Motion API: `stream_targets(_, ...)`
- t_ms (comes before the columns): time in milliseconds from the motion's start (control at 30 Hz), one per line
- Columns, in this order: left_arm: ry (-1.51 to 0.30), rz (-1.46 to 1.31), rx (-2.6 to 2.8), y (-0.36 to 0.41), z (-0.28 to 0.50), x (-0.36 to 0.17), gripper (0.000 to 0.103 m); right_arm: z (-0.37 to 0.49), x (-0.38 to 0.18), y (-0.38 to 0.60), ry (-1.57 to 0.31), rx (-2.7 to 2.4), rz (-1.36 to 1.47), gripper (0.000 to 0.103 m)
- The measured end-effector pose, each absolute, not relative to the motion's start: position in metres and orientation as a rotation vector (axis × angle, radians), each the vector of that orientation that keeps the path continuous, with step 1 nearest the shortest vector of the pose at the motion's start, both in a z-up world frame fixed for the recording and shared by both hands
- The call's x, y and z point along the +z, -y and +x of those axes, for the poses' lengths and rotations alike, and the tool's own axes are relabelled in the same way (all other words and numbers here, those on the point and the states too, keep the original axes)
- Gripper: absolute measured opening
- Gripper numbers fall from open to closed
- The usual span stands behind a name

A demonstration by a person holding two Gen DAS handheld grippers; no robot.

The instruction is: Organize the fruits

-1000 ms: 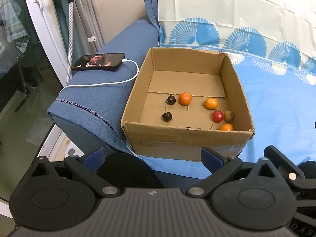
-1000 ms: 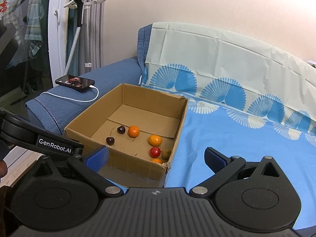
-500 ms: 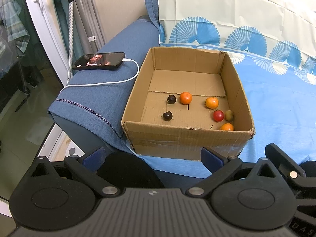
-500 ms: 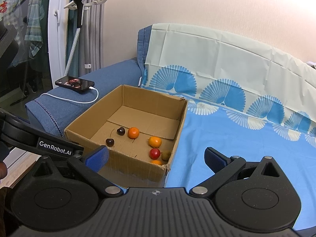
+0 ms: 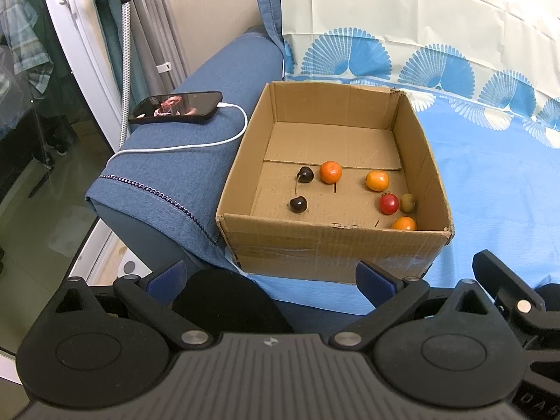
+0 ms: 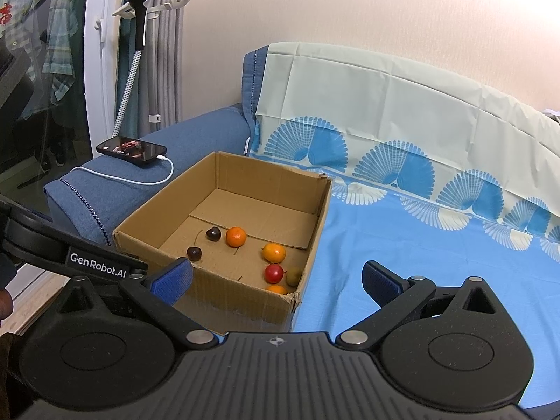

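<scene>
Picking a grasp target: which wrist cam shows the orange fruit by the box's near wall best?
Left wrist. It looks down into the cardboard box, so most of the near orange fruit shows above the rim. In the right wrist view the near wall hides all but its top.

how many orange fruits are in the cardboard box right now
3. One orange fruit sits mid-floor beside a dark cherry, one further right, one against the near wall of the box, partly hidden.

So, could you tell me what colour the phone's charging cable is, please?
The charging cable is white, clearest in the left wrist view.
</scene>
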State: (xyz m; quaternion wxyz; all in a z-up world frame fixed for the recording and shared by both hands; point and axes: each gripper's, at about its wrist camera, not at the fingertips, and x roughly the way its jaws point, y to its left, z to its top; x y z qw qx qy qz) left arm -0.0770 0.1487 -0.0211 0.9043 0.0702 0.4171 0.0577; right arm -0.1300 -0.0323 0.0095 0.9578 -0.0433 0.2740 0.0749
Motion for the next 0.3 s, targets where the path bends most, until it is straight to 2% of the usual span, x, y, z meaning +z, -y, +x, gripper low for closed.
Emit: stream_targets(300,-0.864,0.171,0.115,-0.1427,-0.0739,-0.0237,0.103,-0.1262,0.01,0.0351,-0.535,0.14,-0.064,0.102)
